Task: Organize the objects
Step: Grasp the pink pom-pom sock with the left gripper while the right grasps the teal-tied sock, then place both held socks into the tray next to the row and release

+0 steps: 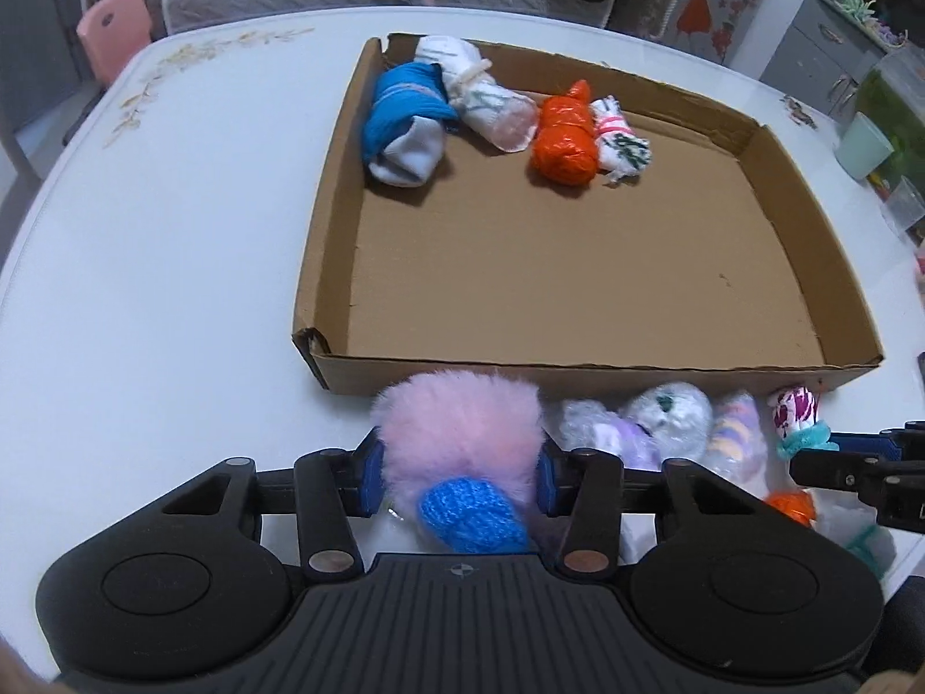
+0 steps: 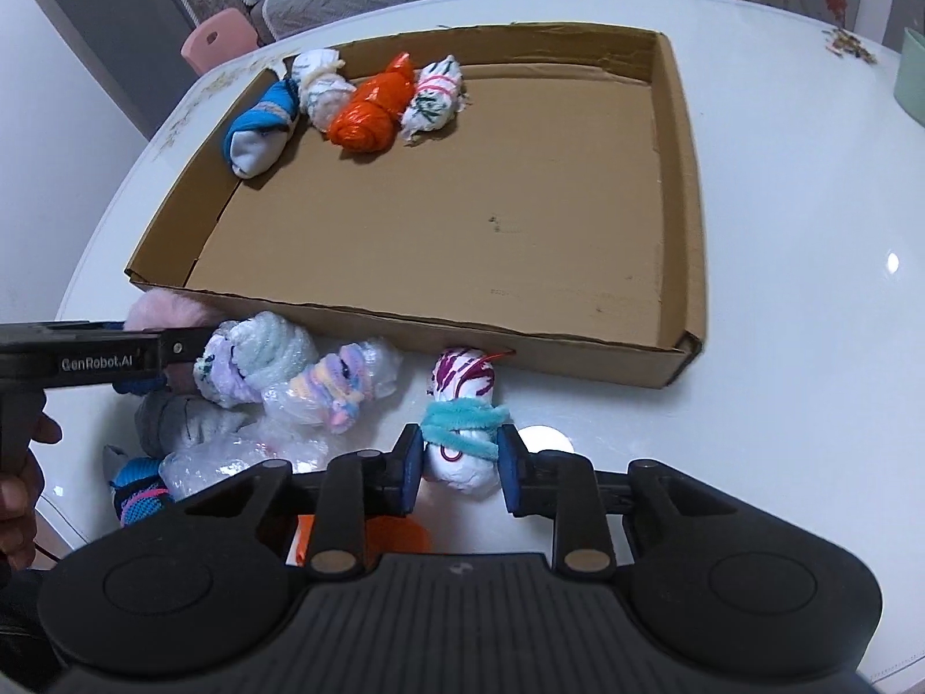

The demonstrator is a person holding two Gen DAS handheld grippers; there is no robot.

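Two bundles are to be lifted over the near wall of the cardboard tray [image 1: 324, 266] and set beside the row of four already lying at its far left; a clean rise before any forward travel is advised, since the wall stands just beyond both. The left gripper [image 1: 457, 471] is closed on the pink fluffy bundle [image 1: 457, 428], its fingers [image 1: 373, 474] pressed into the fur on either side. The right gripper [image 2: 459, 474] is clamped on the white bundle [image 2: 462, 439] at its teal band. Both bundles appear to rest on the bench [image 1: 173, 231], near the remaining pile.
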